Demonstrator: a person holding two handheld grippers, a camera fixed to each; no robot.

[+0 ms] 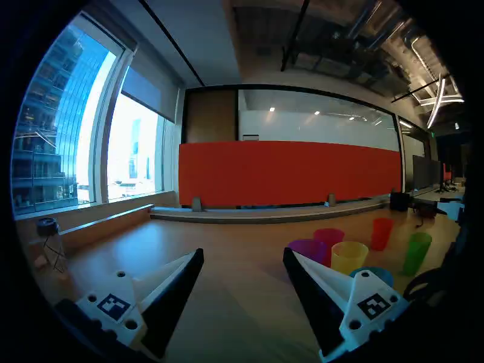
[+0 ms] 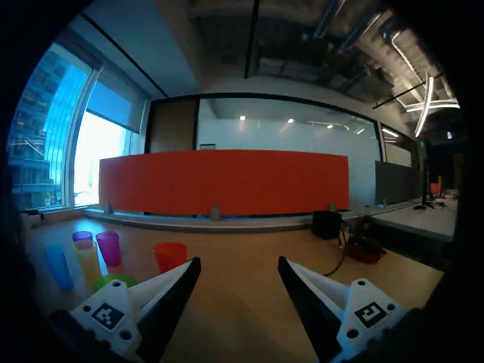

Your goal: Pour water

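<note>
The wooden counter (image 1: 181, 236) ran back to a long red partition (image 1: 290, 172). Above it, the left hand-held gripper (image 1: 242, 251) and the right hand-held gripper (image 2: 238, 260) were both spread wide, pinching nothing. On the counter between them stood a cluster of upright plastic cups: a green cup (image 1: 417, 251), red cup (image 1: 382, 233), yellow cup (image 1: 349, 255), magenta cup (image 1: 330, 236), purple cup (image 1: 308, 248) and blue cup (image 1: 372, 273).

Desk (image 1: 242, 245) wide open fwd; cup cluster (image 1: 349, 255) mid-desk, red divider (image 1: 290, 172) at back.
</note>
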